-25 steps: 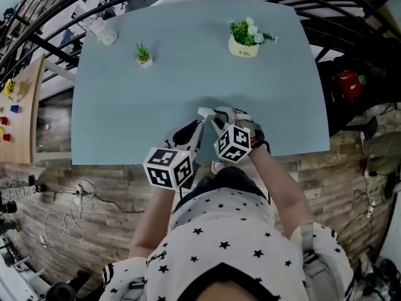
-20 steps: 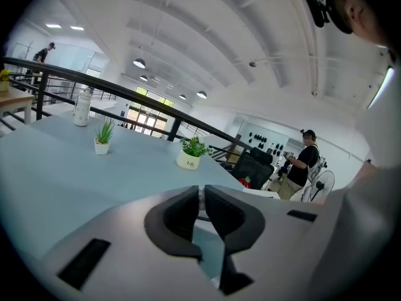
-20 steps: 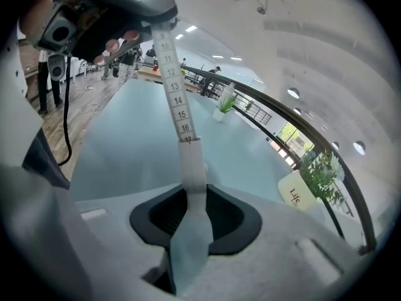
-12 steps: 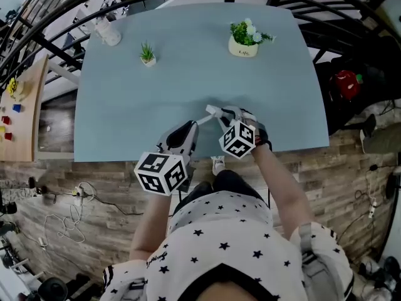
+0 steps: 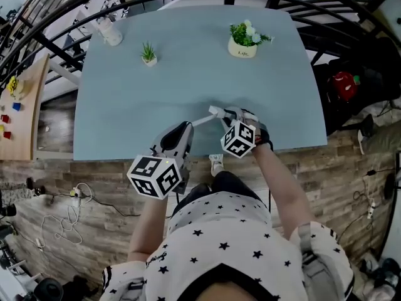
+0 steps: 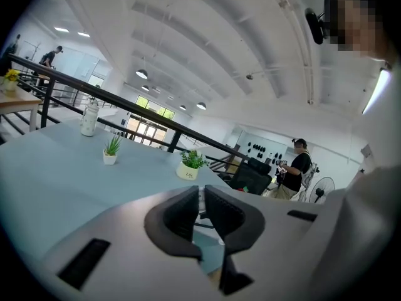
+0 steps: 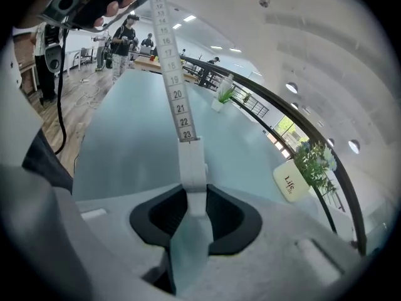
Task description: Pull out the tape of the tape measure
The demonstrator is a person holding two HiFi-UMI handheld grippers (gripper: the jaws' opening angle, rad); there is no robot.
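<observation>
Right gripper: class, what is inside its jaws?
The right gripper clamps the tape measure's white case; numbered tape runs out from it. The pads cover the case's sides.

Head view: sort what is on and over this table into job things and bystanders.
In the job:
tape measure case, clamped in the right gripper
tape, drawn out to the left gripper, which pinches its end

Just lying about:
small grass plant
flowering plant in a white pot
white bottle
</observation>
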